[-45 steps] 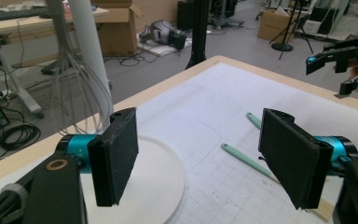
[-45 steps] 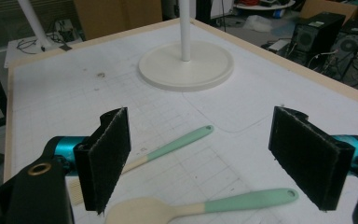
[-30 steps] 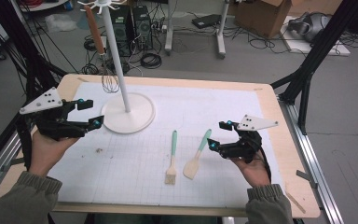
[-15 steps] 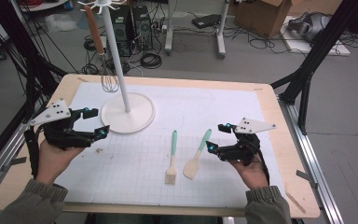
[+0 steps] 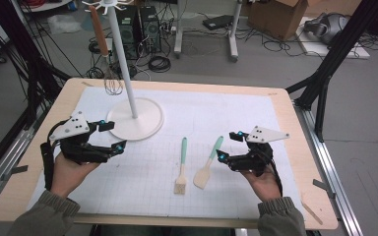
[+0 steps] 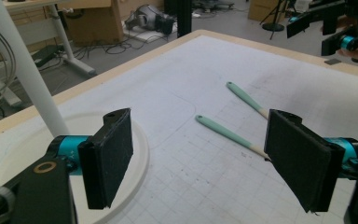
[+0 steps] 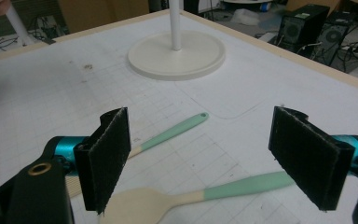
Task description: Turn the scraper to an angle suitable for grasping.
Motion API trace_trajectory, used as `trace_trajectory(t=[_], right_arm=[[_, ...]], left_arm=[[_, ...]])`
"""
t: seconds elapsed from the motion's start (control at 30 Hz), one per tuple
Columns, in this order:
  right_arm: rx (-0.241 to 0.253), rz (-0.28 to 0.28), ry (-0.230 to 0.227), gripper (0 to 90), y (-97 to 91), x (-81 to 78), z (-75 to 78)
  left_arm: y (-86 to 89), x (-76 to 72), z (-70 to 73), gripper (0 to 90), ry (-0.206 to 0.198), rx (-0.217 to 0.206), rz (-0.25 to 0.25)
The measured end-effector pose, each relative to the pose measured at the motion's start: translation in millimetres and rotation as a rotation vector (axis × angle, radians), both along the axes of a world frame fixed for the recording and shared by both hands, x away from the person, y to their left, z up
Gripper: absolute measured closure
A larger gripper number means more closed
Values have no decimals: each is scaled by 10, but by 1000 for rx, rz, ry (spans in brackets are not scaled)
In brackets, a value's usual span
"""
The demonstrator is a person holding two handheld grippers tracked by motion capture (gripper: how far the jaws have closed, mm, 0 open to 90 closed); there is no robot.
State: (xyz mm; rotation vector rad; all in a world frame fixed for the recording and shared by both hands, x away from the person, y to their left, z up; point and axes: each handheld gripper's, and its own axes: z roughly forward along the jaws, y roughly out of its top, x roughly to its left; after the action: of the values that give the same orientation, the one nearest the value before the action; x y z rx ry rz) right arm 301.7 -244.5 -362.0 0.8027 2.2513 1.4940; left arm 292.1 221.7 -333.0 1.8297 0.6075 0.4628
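Observation:
A teal-handled brush [image 5: 181,165] and a teal-handled wooden spatula [image 5: 208,164] lie side by side on the white gridded mat [image 5: 226,113]. My left gripper [image 5: 113,135] hovers low at the left, beside the round base of the white stand [image 5: 134,119]. It is open, its jaws have just been opening a little, and nothing is between them. The left gripper view has its jaws [image 6: 205,158] framing the brush [image 6: 228,133] farther off. My right gripper [image 5: 228,145] is open just right of the spatula. Its jaws [image 7: 205,158] stand over the spatula [image 7: 191,198] without touching it.
A whisk [image 5: 112,83] with a brown handle hangs from a hook on the stand's tall pole [image 5: 123,59]. The wooden table edge [image 5: 295,123] frames the mat. Cables, boxes and black frame legs stand on the floor beyond.
My left gripper has sunk and come toward the near edge of the table, beside the stand base. The right gripper has stayed put.

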Motion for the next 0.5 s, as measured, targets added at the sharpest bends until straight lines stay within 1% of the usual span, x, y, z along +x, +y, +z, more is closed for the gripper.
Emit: trace_trajectory(t=[0.07,0.17,0.23,0.27,0.37,0.4,0.5], right_arm=[[-3,-2,-7,196,11,5,-13],[-2,-3,3,196,23,3,-26],[-3,-5,-2,196,25,11,-39],[-2,-6,6,196,27,8,-43],[-1,-13,-2,196,27,22,-62],[0,-16,7,197,31,17,-66],[-5,-23,11,201,47,22,-85]], left_arm=[[-24,4,-47,238,4,1,-4],[-60,6,-109,238,5,7,-5],[-79,2,-144,231,0,15,-2],[-92,-2,-169,227,-2,16,-1],[-123,-3,-235,225,1,16,-4],[-127,0,-254,225,1,20,-3],[-146,5,-314,225,4,25,-3]])
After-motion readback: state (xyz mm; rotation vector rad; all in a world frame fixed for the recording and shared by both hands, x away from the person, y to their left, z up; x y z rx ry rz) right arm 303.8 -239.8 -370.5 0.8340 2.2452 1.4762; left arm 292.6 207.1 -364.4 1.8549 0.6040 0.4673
